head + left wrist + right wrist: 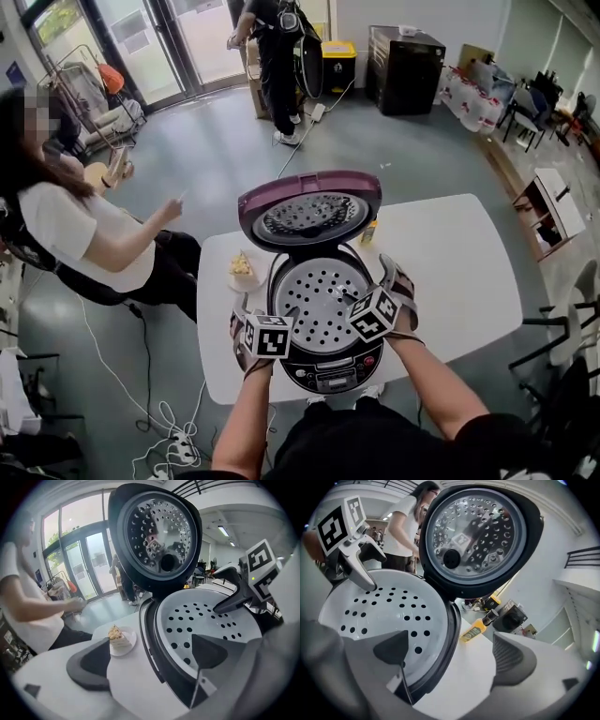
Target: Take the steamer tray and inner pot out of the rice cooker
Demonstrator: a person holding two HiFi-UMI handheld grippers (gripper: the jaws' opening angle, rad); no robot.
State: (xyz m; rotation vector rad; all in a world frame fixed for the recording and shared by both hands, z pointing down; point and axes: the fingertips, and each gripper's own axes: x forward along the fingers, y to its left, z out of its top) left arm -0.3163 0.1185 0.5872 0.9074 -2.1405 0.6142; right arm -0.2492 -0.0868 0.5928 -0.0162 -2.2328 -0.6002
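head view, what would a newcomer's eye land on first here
The rice cooker at the middle of the white table, its purple lid swung up and the perforated white steamer tray sitting in its mouth. Next, the left gripper and right gripper, both open, each straddling the cooker's rim with one jaw over the tray and one outside. A cake slice on a plate sits left of the cooker.

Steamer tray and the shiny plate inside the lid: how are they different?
The steamer tray is white and lies flat in the rice cooker; the lid plate is shiny metal and stands tipped up. The steamer tray's holes look bigger than the lid plate's. Both are round with holes.
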